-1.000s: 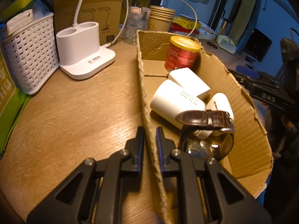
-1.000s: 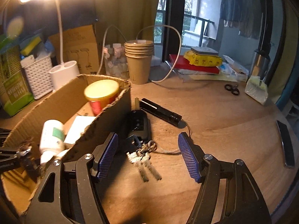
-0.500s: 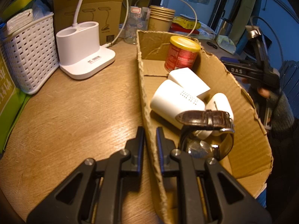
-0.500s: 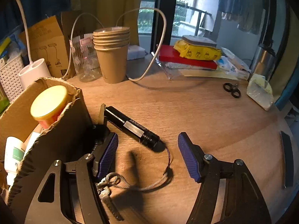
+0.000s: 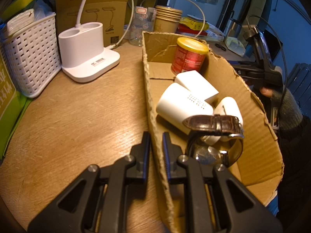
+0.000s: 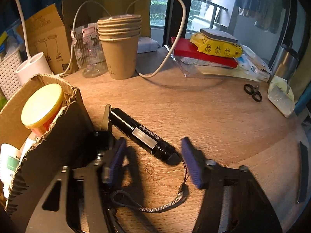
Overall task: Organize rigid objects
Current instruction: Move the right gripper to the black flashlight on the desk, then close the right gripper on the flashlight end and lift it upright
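1. Right now the left gripper (image 5: 155, 141) is clenched on the near wall of the cardboard box (image 5: 149, 97), one finger outside the wall and one inside.
2. Just inside that wall, beside the inner finger, a wristwatch (image 5: 215, 136) with a brown leather strap stands on edge.
3. Beyond the watch lie white plastic pieces (image 5: 184, 103), and at the far end of the box stands a red jar (image 5: 188, 58) with a yellow lid.
4. Outside the wall, farther off on the wooden table (image 5: 77, 116), sit a white lamp base (image 5: 85, 52) and a white woven basket (image 5: 31, 56).
5. The right gripper (image 6: 153, 157) is closing, its blue pads either side of the tail end of a black flashlight (image 6: 140, 134); the pads do not yet press on it.
6. The flashlight lies flat on the table, slanting away from the jaws toward the box's outer corner.
7. Its woven lanyard (image 6: 161, 206) loops on the table nearer than the pads.
8. Farther beyond the jaws stand stacked paper cups (image 6: 120, 46), and off to the far right lie small black scissors (image 6: 252, 92).
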A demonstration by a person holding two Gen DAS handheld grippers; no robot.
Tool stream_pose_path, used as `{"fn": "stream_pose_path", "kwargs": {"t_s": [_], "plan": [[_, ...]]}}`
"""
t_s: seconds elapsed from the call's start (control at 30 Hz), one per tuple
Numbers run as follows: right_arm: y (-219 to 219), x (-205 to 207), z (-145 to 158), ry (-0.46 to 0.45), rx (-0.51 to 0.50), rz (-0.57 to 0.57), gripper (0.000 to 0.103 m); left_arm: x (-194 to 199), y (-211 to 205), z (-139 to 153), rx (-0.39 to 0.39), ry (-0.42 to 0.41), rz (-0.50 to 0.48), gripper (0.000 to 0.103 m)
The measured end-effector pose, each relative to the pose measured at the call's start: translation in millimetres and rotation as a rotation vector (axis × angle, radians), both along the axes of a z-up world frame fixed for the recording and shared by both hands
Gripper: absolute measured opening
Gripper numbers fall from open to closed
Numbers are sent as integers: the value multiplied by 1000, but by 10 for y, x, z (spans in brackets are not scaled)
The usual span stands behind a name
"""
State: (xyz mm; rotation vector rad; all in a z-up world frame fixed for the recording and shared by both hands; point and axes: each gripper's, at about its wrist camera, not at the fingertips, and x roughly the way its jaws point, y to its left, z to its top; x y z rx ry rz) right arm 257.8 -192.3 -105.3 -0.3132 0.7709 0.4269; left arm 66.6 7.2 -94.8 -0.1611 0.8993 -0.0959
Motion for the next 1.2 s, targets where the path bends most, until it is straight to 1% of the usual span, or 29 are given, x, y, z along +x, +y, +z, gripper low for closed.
{"fn": "stream_pose_path", "kwargs": {"t_s": [0.1, 0.17, 0.3, 0.43, 0.6, 0.77, 0.97, 1.2], "plan": [[21, 20, -26, 11, -12, -8, 39, 1, 1, 0, 0, 0, 0, 14], [32, 15, -25, 15, -8, 6, 35, 0, 1, 1, -1, 0, 0, 14], [86, -27, -30, -2, -33, 19, 27, 1, 1, 0, -1, 0, 0, 14], [134, -81, -20, -40, -71, 10, 26, 0, 2, 1, 0, 0, 0, 14], [46, -192, 82, -99, -34, -25, 24, 1, 2, -1, -1, 0, 0, 14], [-31, -353, 253, -177, 4, -55, 23, 1, 3, 1, -1, 0, 0, 14], [-70, -575, 514, -250, 38, -60, 21, 1, 4, 1, -1, 0, 0, 14], [-41, -782, 748, -298, 60, -36, 21, 1, 4, 0, -1, 0, 0, 14]]}}
